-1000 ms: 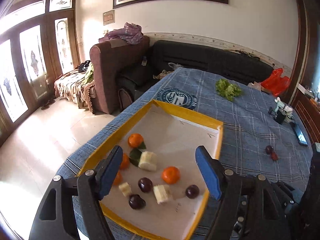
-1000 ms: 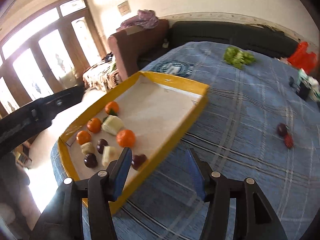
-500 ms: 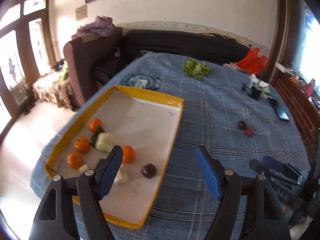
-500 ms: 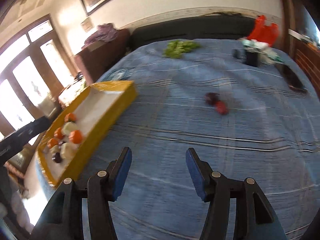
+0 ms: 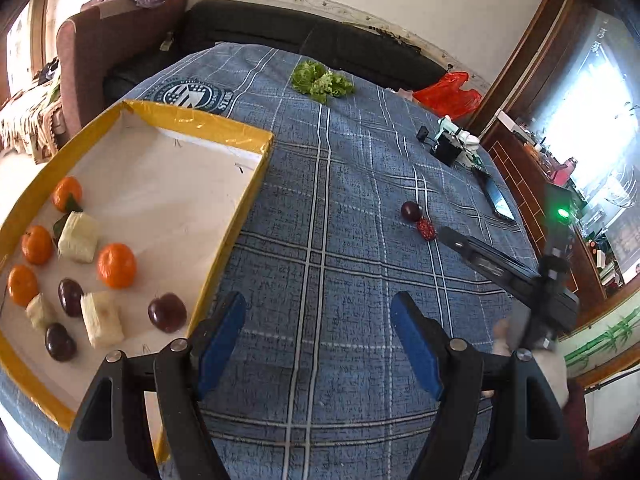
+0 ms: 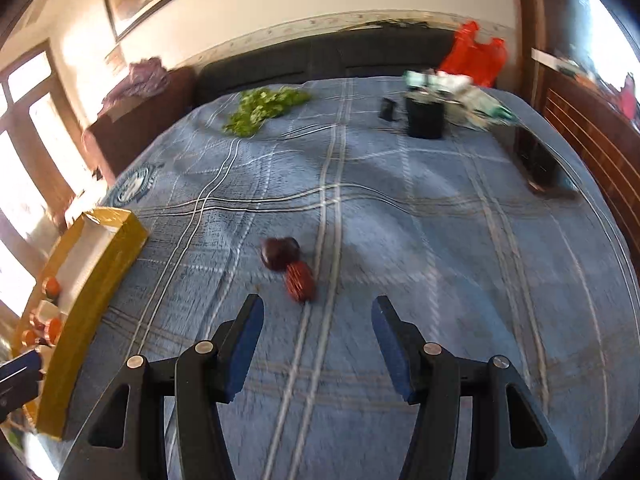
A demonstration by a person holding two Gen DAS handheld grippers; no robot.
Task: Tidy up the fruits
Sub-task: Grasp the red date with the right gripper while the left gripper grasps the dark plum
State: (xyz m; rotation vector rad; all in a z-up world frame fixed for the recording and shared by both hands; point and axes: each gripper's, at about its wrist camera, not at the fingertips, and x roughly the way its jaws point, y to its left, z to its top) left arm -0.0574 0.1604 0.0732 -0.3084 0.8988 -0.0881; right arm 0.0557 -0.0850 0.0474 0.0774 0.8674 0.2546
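Observation:
A yellow-rimmed tray (image 5: 236,204) on the blue plaid tablecloth holds several oranges (image 5: 117,265), dark plums (image 5: 167,312) and pale fruit chunks (image 5: 78,237). My left gripper (image 5: 318,312) hangs open over bare cloth just right of the tray's near corner. Out on the cloth lie a dark plum (image 5: 411,211) and a red date (image 5: 426,229) side by side. In the right wrist view the same plum (image 6: 279,254) and date (image 6: 299,280) sit just beyond my right gripper (image 6: 317,312), which is open and empty. The tray (image 6: 100,264) shows at that view's left edge.
A lettuce bunch (image 5: 322,82) lies at the table's far end. A black cup with clutter (image 6: 425,118) and a phone (image 5: 498,200) sit at the far right, near a red bag (image 5: 446,94). A sofa runs behind the table. The right gripper's body (image 5: 516,276) shows in the left wrist view.
Both grippers swung right, away from the tray. The left now sits over cloth beside the tray; the right has closed in on the loose plum and date. Jaw widths are unchanged.

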